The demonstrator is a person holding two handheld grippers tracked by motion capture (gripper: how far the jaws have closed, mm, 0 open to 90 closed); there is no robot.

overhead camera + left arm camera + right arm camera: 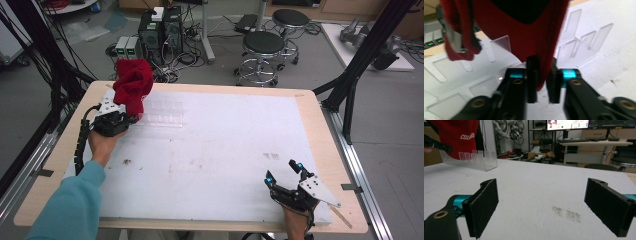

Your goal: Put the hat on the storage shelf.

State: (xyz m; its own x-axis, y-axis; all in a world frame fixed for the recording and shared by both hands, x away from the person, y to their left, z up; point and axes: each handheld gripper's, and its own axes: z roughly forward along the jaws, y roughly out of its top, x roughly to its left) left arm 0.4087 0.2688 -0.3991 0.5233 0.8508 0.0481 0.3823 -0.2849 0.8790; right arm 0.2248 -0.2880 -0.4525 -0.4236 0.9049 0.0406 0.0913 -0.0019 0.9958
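Note:
A red cap (132, 82) with white lettering hangs upright on a clear acrylic rack (162, 114) at the back left of the white mat. My left gripper (132, 118) reaches in from the left at the cap's lower edge. In the left gripper view the cap (524, 37) hangs down between the two jaws of the left gripper (542, 65), which stand a little apart, and the pads do not visibly press the fabric. The rack's slots (579, 42) show behind. My right gripper (281, 171) rests near the front right edge, jaws wide apart (546, 202) with nothing between them. The cap (456, 135) and rack (471, 160) lie far off at its upper left.
The white mat (225, 150) covers most of the wooden table (320, 130), with small dark smudges (566, 213) on it. Beyond the far edge stand two black stools (262, 50), computer cases (160, 30) and cables. Black frame posts (360, 65) rise at the right.

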